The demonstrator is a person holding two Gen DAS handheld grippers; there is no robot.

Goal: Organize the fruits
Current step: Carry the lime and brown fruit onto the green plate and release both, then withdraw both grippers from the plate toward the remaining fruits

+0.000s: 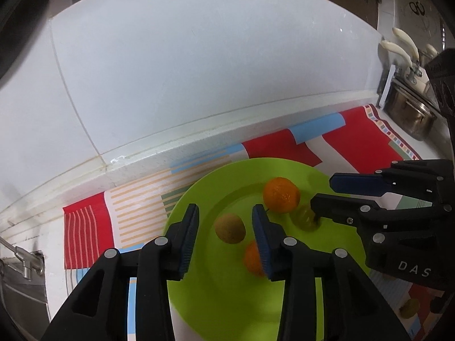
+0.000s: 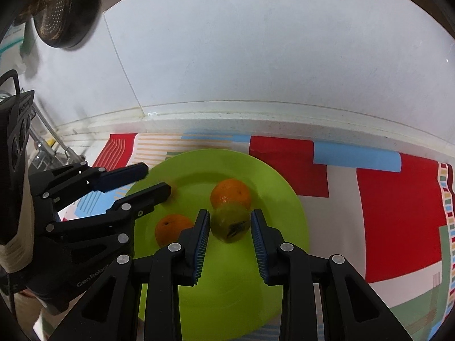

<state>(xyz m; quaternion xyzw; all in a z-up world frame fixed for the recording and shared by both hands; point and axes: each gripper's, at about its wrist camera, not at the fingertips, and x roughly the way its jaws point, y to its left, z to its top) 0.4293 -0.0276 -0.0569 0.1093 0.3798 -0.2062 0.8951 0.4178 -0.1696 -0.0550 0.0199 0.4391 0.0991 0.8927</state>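
Observation:
A lime-green plate (image 1: 227, 298) (image 2: 227, 298) lies on a patterned cloth. My left gripper (image 1: 226, 209) (image 2: 157, 178) hovers open over the plate. A brown kiwi (image 1: 229, 228) lies on the plate between its fingers with gaps on both sides. A blurred orange (image 1: 251, 258) (image 2: 173, 230) sits by its right finger. A second orange (image 1: 281, 195) (image 2: 231, 194) rests farther back. My right gripper (image 2: 229, 212) (image 1: 322, 191) is shut on a green fruit (image 2: 230, 224) (image 1: 305, 217) just above the plate, close in front of that orange.
The red, white and blue cloth (image 1: 355, 139) (image 2: 398, 213) covers the counter up to a white tiled wall. A metal pot (image 1: 412, 116) stands at the far right. Another green fruit (image 1: 409, 307) lies on the cloth at the right. A dark strainer (image 2: 65, 8) hangs upper left.

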